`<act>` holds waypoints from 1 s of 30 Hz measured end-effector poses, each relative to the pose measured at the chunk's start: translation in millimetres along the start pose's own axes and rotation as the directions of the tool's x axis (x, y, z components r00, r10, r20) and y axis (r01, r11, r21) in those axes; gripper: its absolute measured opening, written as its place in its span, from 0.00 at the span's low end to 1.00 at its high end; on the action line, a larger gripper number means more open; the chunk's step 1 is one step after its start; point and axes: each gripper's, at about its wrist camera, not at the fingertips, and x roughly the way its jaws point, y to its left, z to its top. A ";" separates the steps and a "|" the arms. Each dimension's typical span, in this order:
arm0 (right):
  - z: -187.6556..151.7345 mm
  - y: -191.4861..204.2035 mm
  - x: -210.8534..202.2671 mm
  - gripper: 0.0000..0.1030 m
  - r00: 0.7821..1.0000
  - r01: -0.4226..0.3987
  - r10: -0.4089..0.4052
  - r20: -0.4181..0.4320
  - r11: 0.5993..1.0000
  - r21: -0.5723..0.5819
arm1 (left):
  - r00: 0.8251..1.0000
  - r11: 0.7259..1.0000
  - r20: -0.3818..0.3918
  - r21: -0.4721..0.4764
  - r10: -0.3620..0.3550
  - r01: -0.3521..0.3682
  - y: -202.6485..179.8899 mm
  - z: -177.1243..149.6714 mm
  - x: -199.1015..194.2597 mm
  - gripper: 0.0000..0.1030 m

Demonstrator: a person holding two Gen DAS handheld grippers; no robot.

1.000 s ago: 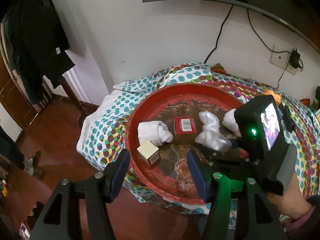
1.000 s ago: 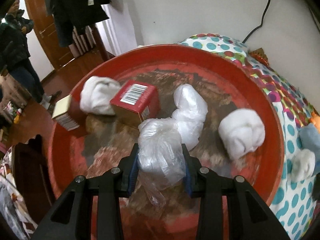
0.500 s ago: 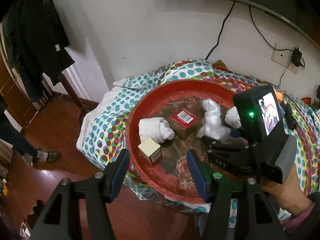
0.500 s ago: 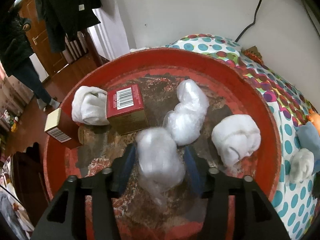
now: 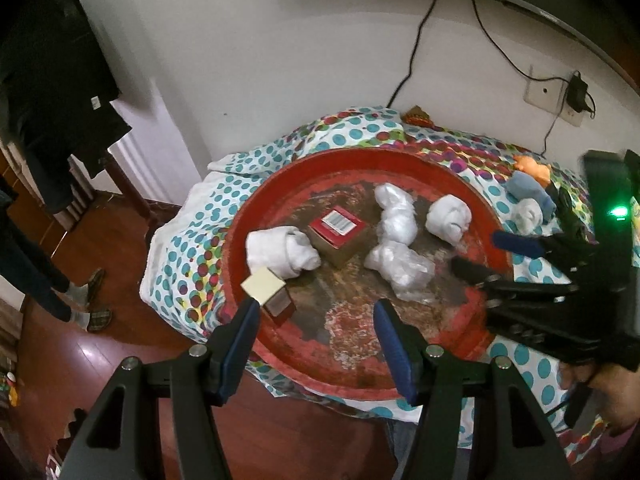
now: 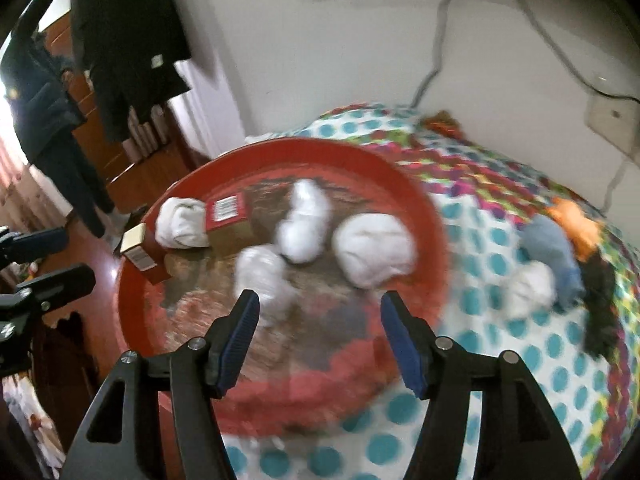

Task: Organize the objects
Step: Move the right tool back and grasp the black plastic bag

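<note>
White wall and a hanging cable back a surface under a polka-dot cloth (image 5: 192, 240) (whether bed or bench, you cannot tell), and on it sits the round red tray (image 5: 472, 200) you are filling.

Inside the tray, from your left wrist view: a white sock roll (image 5: 280, 250) at 9 o'clock, a cream-topped box (image 5: 268, 294) at 8 near the rim, a red box (image 5: 338, 234) by the centre, two plastic-wrapped bundles, the far bundle (image 5: 394, 214) at 1 and the near bundle (image 5: 400, 266) just right of centre, and a second white roll (image 5: 448, 218) at 2. Outside the rim at 3 o'clock lie a blue roll (image 6: 556, 260), a small white roll (image 6: 532, 288), something orange (image 6: 576, 220) and a dark item (image 6: 600, 300).

Watch for this: the cream-topped box stands close to the tray's edge and just beyond your left gripper (image 5: 316, 332); a careless sweep there could knock it off onto the floor. The loose plastic tail of the near bundle could also snag a pad.

Your left jaws stand wide and hold nothing. Your right gripper (image 6: 320, 336) has just been opening its jaws; they now gape wide with nothing between them, and the near bundle lies free on the tray.
</note>
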 end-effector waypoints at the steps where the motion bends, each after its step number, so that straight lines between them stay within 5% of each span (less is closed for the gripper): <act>1: -3.5 -7.4 -5.2 0.59 1.000 0.002 -0.002 0.007 1.000 0.015 | 1.000 1.000 -0.004 0.010 -0.001 0.001 -4.1 -0.8 0.8 0.59; 9: -55.3 -103.8 -55.9 0.59 0.988 0.147 -0.151 0.018 0.980 0.134 | 0.999 0.997 -0.020 0.075 -0.027 0.029 -32.6 -7.4 2.0 0.59; 17: -85.3 -194.7 -77.9 0.59 0.954 0.292 -0.299 -0.007 0.926 0.240 | 0.997 0.987 -0.041 0.140 -0.067 0.072 -66.2 -16.4 10.1 0.59; 30: -42.3 -253.9 -15.8 0.59 0.958 0.271 -0.287 -0.008 0.895 0.355 | 0.989 0.957 -0.040 0.251 -0.140 0.146 -120.2 -28.6 19.8 0.59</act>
